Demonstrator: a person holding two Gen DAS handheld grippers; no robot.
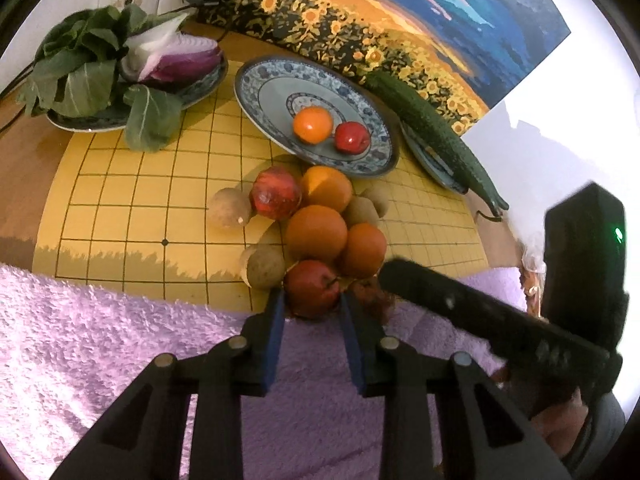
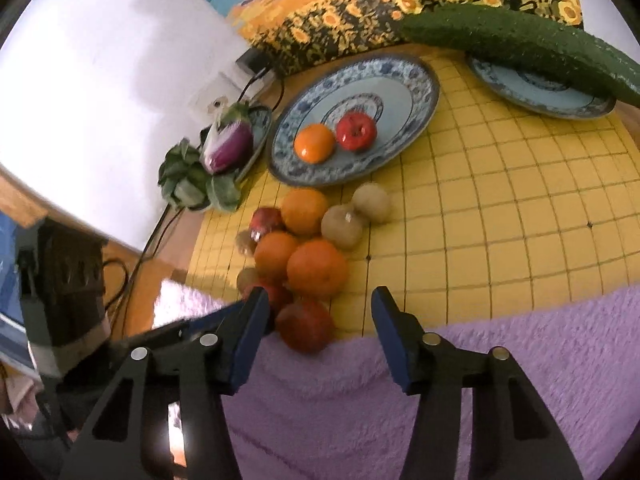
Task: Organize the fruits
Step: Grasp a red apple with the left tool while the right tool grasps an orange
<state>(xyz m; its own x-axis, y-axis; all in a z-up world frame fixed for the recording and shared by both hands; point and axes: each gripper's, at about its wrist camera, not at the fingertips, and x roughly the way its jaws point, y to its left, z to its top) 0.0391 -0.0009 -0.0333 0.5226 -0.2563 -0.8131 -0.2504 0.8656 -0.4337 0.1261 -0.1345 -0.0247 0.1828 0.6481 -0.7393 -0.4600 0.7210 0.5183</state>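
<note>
Nearest in both views, a purple towel (image 1: 120,340) is seen covering the front edge of the surface. At its far edge, the left hand-held gripper (image 1: 312,300) is closed on a red apple (image 1: 312,286), which is pressed between the blue pads (image 1: 275,332) at the near end of the fruit pile. The right hand-held gripper (image 2: 320,304) is held partly open over the towel edge; a second red fruit (image 2: 306,326) lies between its fingers, nearer the left one, and no contact with the pads can be confirmed. Whether this fruit is an apple cannot be told because of blur.

Behind the apple, the pile is laid on a yellow grid mat (image 1: 140,200): three oranges (image 1: 316,232), another red fruit (image 1: 276,192) and several brown, round fruits (image 1: 228,208) are packed together, touching.

Beyond the pile, a blue patterned plate (image 1: 260,92) is set on the mat, with one orange fruit (image 1: 313,124) and one red fruit (image 1: 352,137) lying side by side in it.

To the left of that plate, a second plate (image 1: 200,88) is loaded with leafy greens (image 1: 84,68) and a purple cabbage (image 1: 180,60). To its right, a cucumber (image 1: 432,128) is laid across a third plate (image 1: 428,160), overhanging it at both ends.

At the back, a sunflower painting (image 1: 360,12) is propped against a white wall (image 2: 120,60).
</note>
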